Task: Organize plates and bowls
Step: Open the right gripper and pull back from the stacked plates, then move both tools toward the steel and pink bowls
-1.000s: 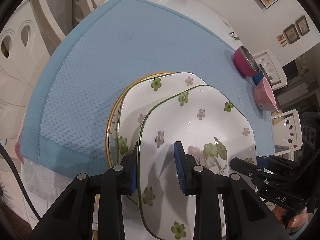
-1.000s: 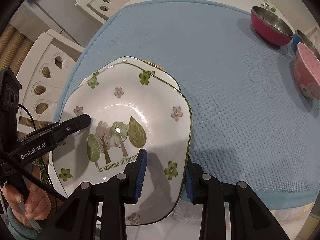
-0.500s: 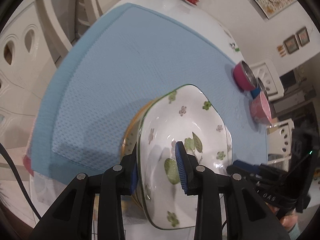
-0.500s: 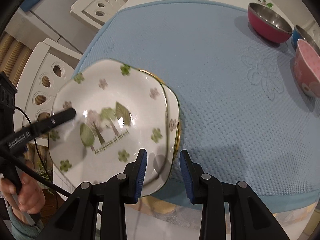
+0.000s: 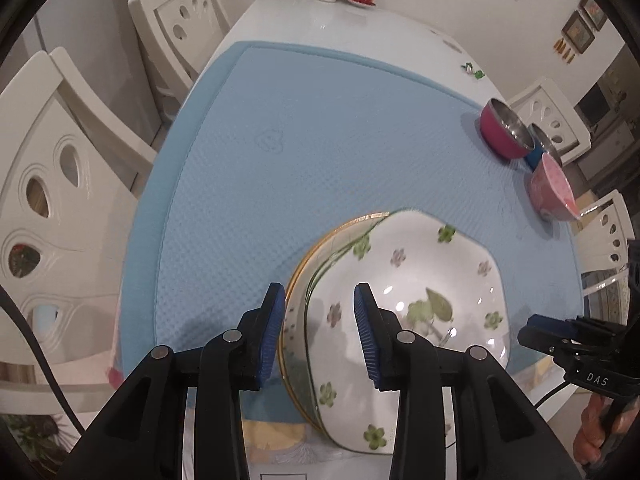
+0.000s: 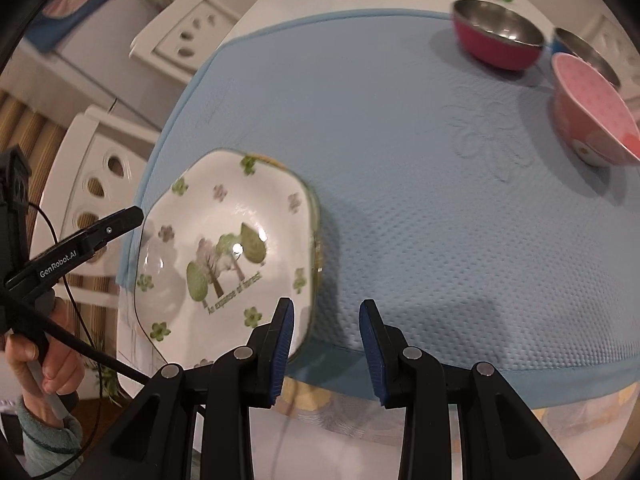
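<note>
A slip is the danger I see here: the stack of plates (image 5: 420, 280) sits tilted and juts past the near edge of the blue mat (image 6: 420, 200), so a loose hold could send it off the table or fan the plates apart. My left gripper (image 5: 318, 292) has the stack's rim between its jaws, the gold-rimmed plate (image 5: 298, 280) against the outer pad. Those jaws have just been opening, and I cannot tell if they press. My right gripper (image 6: 326, 308) stands parted and unclamped, the opposite rim just inside its left-hand pad. The bowls wait well beyond both grippers.
</note>
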Demonstrator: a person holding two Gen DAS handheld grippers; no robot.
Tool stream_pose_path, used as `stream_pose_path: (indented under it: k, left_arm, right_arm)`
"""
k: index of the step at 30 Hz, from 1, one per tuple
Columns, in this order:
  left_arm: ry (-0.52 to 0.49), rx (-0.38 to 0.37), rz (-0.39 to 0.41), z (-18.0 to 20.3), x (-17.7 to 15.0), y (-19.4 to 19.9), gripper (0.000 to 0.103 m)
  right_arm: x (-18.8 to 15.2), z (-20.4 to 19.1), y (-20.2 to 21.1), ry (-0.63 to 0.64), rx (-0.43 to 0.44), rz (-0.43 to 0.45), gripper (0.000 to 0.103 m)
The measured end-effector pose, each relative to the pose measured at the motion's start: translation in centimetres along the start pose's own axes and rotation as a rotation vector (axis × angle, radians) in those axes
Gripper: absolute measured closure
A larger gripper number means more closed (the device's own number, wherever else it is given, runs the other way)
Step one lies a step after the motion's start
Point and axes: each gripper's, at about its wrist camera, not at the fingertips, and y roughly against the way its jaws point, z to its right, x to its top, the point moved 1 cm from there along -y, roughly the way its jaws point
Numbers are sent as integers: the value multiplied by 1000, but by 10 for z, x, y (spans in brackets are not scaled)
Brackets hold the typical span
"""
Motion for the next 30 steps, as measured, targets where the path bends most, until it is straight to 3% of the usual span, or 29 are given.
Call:
stream_pose_path:
  k: [4,9,19,30]
  left_arm:
    - [-11,-60,25,14,5,8,70]
    - [-101,-84,47,55,11,15,70]
    - [-154,-186,103,150,31,40,70]
    - [-204,-176,91,252,36,34,70]
  right_arm:
    - [-6,3,15,-40,9,26,70]
    - [-19,18,39,-70,10,83,70]
    - [-23,93,81,-125,69,151,70]
    - [-21,192,111,-227,132,167,66]
